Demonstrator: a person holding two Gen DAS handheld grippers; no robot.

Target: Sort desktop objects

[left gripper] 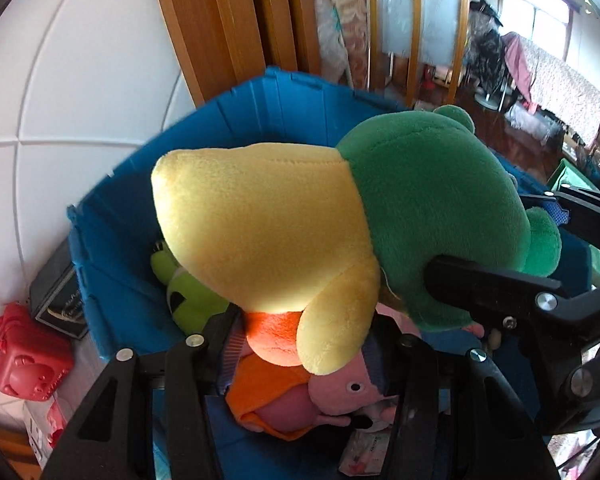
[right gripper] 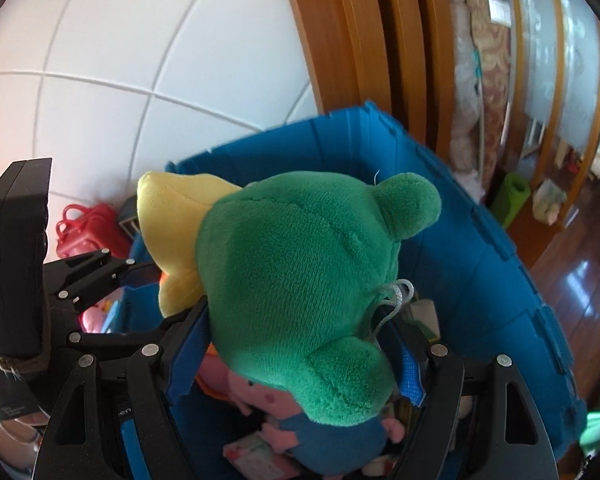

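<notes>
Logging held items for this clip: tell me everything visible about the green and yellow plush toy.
The green and yellow plush toy is soft pile fabric: a round green head with small rounded bumps, a pale yellow body with a stubby yellow limb, an orange part beneath, and a white cord loop on the green part. It hangs over the open blue bin, above a pink plush inside. The right tongs clasp the green end; the left tongs hold its underside.

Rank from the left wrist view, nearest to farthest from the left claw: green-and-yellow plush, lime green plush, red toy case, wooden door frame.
1. green-and-yellow plush: over the left claw, in both claws' grip.
2. lime green plush: in the blue bin, left.
3. red toy case: outside the bin, far left.
4. wooden door frame: behind the bin.
</notes>
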